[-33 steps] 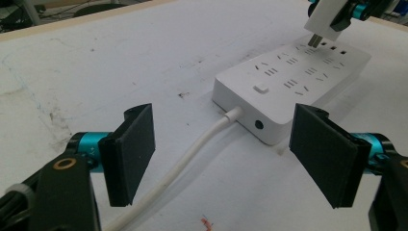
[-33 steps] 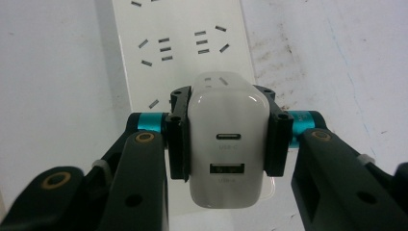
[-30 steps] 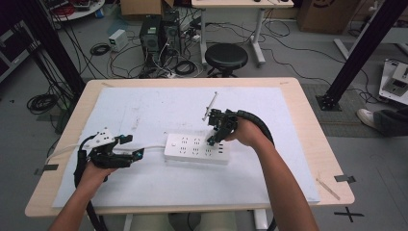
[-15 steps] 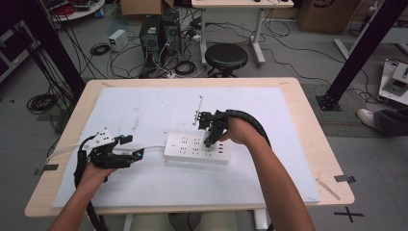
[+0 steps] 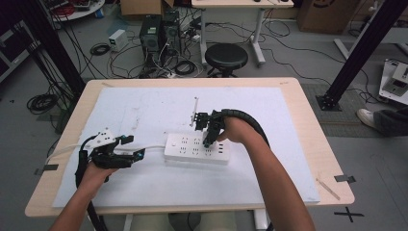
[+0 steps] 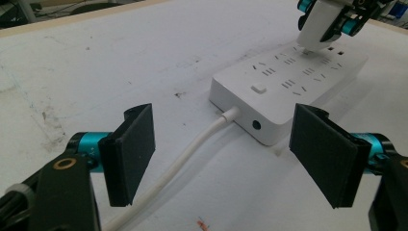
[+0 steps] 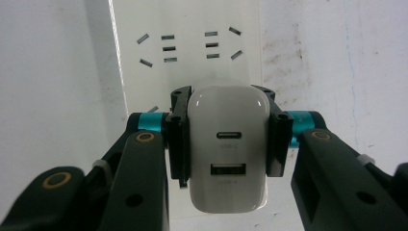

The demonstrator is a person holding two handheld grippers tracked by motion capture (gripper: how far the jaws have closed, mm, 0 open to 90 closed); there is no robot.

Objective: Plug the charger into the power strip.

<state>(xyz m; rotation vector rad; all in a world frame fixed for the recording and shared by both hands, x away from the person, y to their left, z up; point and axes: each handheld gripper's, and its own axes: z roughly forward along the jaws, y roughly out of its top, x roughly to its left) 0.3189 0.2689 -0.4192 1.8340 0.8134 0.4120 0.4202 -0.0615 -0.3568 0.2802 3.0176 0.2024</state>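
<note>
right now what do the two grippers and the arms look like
Both grippers are black frames with teal collars at the jaws and brass-ringed pivot holes. The left gripper has flat, square black pads and, in the high view, a grey three-cornered plate on top. The right gripper has narrower black pads. A black ribbed cable loops off the right one. The forearms are bare, with no sleeves in view.
</note>
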